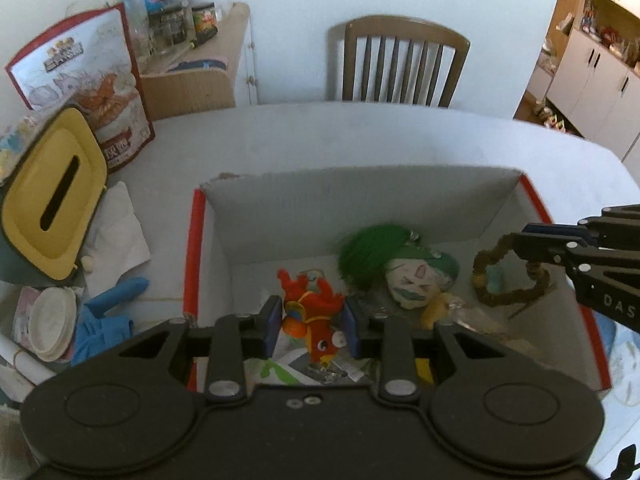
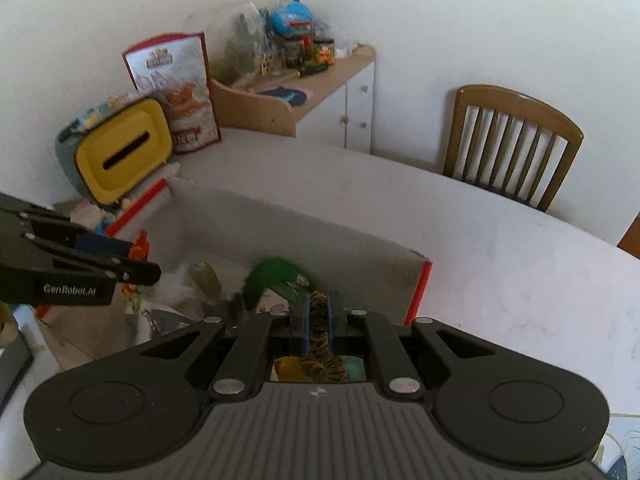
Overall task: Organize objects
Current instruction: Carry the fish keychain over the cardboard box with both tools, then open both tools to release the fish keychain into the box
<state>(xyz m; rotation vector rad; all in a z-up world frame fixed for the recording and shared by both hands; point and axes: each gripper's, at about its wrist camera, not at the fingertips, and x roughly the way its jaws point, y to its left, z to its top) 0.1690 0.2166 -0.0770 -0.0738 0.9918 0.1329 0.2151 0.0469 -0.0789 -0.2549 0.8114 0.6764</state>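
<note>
- Left wrist view has the left claw (image 1: 309, 326) over the near end of the box (image 1: 360, 184), its pads on either side of the red toy (image 1: 316, 320); whether they press it I cannot tell, so treat the hold as unproven.
- Right claw (image 2: 319, 318) is clenched on the brown ring (image 2: 320, 344), which hangs at the box's right end, above its floor.
- Green-haired mask (image 1: 408, 280) lies in the box between toy and ring; clear wrapping sits just beside it, near the box's front wall.
- Judgement: both claws are lifting items out of the box to sort them. Close the left pads squarely on the toy's body, not its loose string, before raising.
- Raise each claw straight up until it clears the box wall, then carry the toy left of the box and the ring right of it, so the claws never cross.
- Risk: the ring could snag the wrapping; lift it slowly and watch for drag.
- Tabletop (image 1: 360, 136) beyond the box offers bare room for setting down.
</note>
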